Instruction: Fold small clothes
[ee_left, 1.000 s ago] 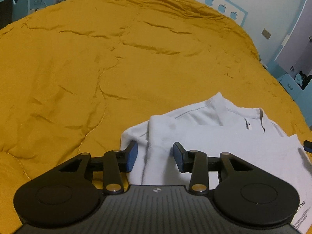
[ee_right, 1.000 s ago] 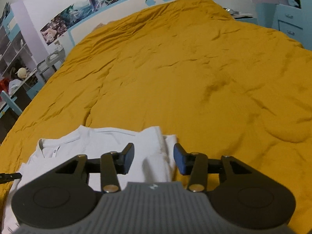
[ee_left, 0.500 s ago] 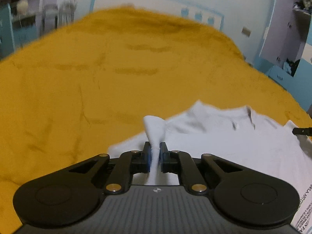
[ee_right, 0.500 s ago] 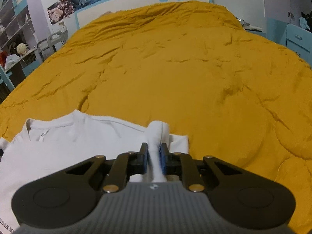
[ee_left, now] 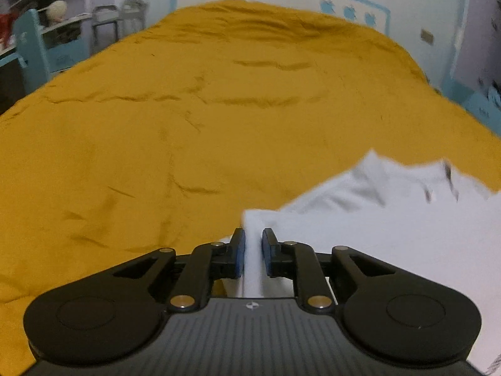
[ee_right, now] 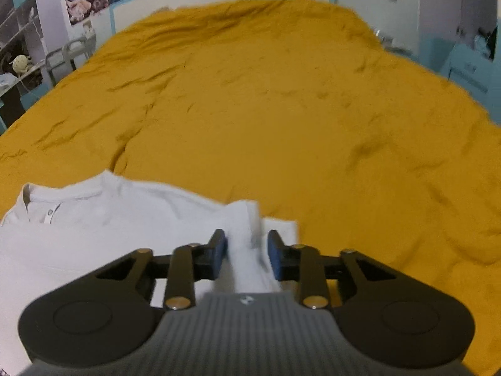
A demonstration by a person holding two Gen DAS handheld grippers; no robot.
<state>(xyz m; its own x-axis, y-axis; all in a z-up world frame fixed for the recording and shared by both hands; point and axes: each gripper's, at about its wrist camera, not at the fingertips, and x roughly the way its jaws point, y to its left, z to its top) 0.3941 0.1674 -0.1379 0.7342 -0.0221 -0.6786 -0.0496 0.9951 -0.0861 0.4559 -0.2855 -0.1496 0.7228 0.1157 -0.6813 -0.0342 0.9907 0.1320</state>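
Observation:
A white T-shirt (ee_left: pixel 391 232) lies flat on the yellow quilt (ee_left: pixel 188 125), collar away from me. In the left wrist view my left gripper (ee_left: pixel 253 250) has a raised fold of the shirt's left sleeve edge between its blue pads. Its jaws are opening, but the cloth still fills the narrow gap and touches both pads. In the right wrist view the T-shirt (ee_right: pixel 94 235) spreads to the left. My right gripper (ee_right: pixel 247 252) straddles a bunched fold of the right sleeve. Its jaws are opening too, and the pads stand clear of the cloth.
The quilt (ee_right: pixel 281 109) covers the whole bed ahead, wrinkled and bare beyond the shirt. A white and blue headboard (ee_right: pixel 219 3) closes the far end. Blue shelves (ee_left: pixel 34 50) stand left of the bed and a blue cabinet (ee_right: pixel 469 62) to its right.
A second ago both grippers stood open over the sleeves. Both then closed on a pinch of white cloth. Now both sets of jaws have parted again, the right more than the left.

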